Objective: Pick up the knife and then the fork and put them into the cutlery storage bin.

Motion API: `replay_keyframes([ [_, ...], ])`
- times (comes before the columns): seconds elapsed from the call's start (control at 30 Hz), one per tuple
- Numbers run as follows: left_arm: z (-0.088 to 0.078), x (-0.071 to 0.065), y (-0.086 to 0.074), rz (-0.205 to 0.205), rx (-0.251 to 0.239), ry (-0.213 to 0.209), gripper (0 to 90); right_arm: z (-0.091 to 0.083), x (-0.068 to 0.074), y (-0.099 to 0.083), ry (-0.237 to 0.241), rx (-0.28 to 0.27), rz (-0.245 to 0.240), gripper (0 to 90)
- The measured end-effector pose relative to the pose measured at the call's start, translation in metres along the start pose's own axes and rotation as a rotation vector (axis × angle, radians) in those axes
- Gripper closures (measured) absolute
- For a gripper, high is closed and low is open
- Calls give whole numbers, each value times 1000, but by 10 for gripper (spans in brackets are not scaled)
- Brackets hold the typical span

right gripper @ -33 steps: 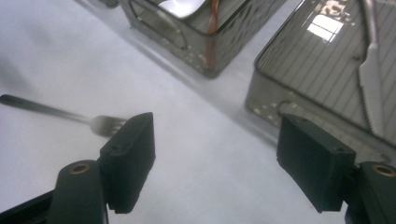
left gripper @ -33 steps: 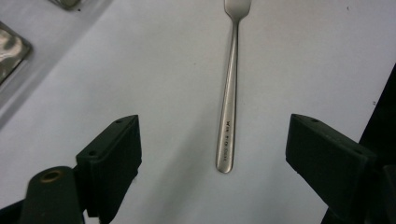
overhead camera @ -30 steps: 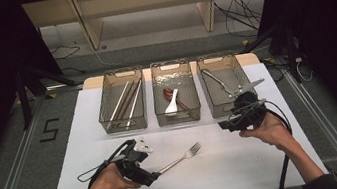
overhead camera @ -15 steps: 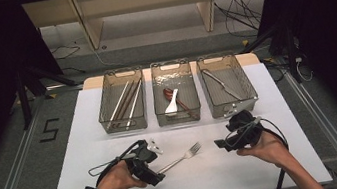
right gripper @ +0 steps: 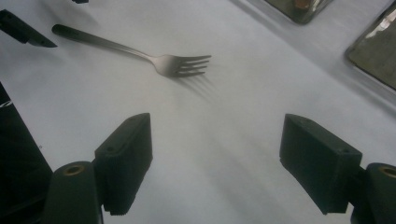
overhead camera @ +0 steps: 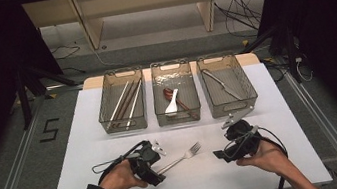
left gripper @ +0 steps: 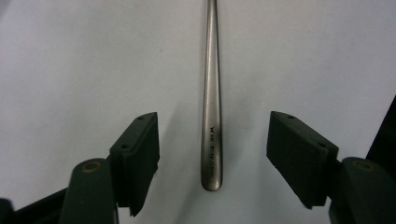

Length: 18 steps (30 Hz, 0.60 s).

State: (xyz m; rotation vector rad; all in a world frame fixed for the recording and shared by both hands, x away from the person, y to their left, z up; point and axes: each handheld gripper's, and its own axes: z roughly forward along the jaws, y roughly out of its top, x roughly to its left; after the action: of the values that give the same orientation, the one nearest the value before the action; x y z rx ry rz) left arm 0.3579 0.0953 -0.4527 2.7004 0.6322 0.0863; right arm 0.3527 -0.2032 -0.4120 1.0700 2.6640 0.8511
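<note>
Now at the pick-up step: fork [overhead camera: 181,157] lies flat on the white surface [overhead camera: 90,157], near edge, left of centre, tines pointing far-right. Left hand-held gripper [overhead camera: 153,166] set over the handle end, jaws wide open, one each side of the handle w/ clear gaps both sides, nothing held. Seen along its own jaws, fork handle [left gripper: 212,93] runs straight away down the middle, butt end between the pads, not touching either.

Right hand-held gripper [overhead camera: 227,152] at near right, also wide open, empty, aimed left toward the fork [right gripper: 140,51], well apart from it.

Three bins along the far side: left bin [overhead camera: 122,101] w/ chopsticks, middle bin [overhead camera: 175,92] w/ spoons, right bin [overhead camera: 227,84] w/ what looks like another fork or similar, too small to tell for sure.

Next move, as judged: lower left pads flush to the surface, close squarely on the handle, lift w/o letting the tines drag. Thin flat handle, so likely to slip or twist if pinched too high. Probably headed to the right bin after, a long reach across; a hand-over to the right hand-held gripper may be needed.
</note>
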Motion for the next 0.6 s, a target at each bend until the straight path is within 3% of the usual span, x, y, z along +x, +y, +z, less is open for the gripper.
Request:
replay_keyframes([
  [0.6,13,0,11,67,56,3,609,1,6,-5,9,8,-6,263],
])
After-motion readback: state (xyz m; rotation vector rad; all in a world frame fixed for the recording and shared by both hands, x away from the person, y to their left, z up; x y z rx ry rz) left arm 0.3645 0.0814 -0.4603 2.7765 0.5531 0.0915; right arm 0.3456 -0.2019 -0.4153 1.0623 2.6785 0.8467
